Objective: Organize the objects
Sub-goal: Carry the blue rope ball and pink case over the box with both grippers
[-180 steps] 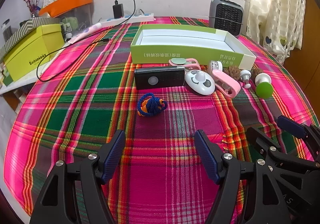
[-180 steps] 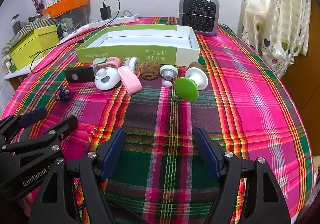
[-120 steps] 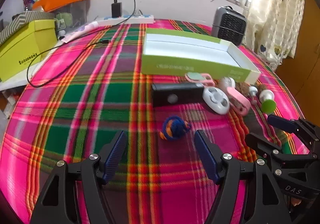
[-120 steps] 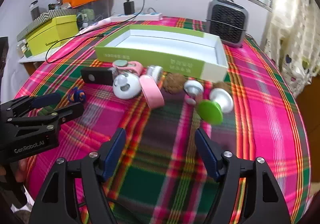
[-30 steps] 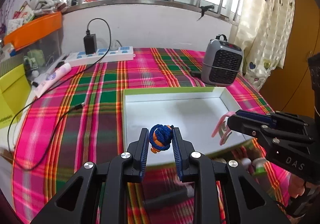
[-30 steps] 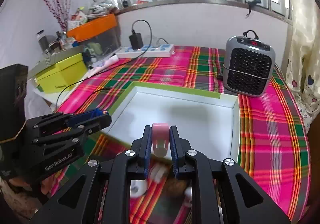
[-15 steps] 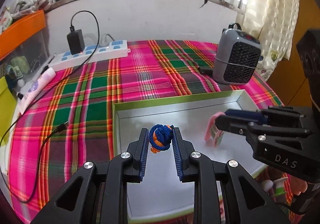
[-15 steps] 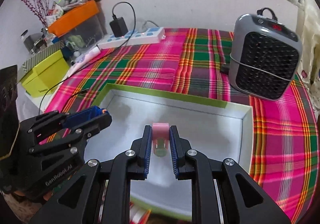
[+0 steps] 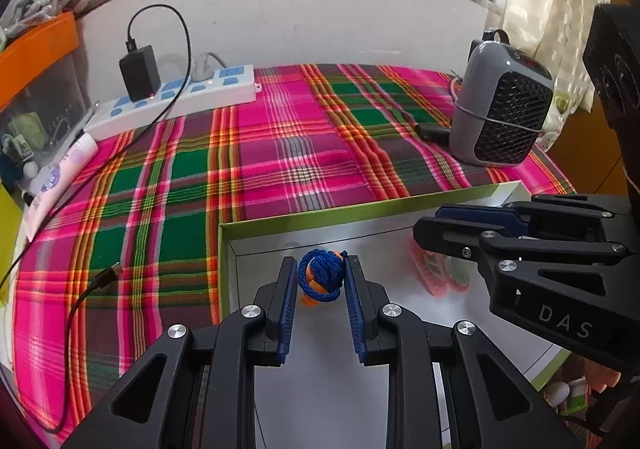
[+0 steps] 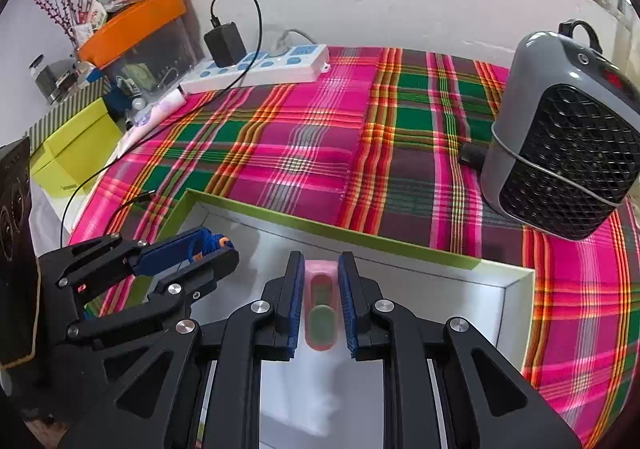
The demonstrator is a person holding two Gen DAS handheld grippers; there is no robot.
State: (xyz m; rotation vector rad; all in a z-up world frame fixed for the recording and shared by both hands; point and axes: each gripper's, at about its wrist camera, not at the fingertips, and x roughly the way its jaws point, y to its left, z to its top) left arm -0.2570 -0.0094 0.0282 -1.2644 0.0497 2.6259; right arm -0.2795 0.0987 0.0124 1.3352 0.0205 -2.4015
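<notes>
Box (image 9: pixel 280 227) near edge hidden under both tongs — small items (image 9: pixel 568 393) beyond its corner, half-covered, unidentifiable

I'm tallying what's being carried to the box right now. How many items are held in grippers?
2. A blue-and-orange rope ball in the left gripper, and a pink clip in the right gripper, both over the green-rimmed box.

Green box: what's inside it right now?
Nothing rests on the white floor of the green box that shows. Both claws hang over it, holding a rope ball and a pink clip; they cover the near floor.
</notes>
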